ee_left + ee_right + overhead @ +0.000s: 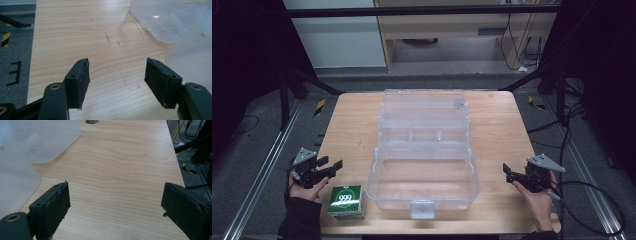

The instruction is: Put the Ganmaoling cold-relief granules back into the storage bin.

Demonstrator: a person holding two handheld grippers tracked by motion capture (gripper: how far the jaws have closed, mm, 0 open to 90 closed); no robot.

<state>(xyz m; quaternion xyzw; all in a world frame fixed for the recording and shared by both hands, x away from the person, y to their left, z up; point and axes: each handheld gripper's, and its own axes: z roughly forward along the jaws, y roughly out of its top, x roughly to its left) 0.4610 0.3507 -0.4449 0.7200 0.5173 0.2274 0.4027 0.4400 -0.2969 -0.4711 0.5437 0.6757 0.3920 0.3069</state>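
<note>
The table [352, 125] is pale wood with a fine grain and a smooth, matt finish, faintly scuffed. The open box [422, 165] is clear, glossy plastic that catches highlights. Left of the box, the green carton [346, 201] looks like printed cardboard. Both grippers' pads [81, 80] are black, matt, with rough edges.

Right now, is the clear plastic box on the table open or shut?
Open. The clear plastic box has its lid swung back flat on the table, and the tub looks empty inside.
</note>
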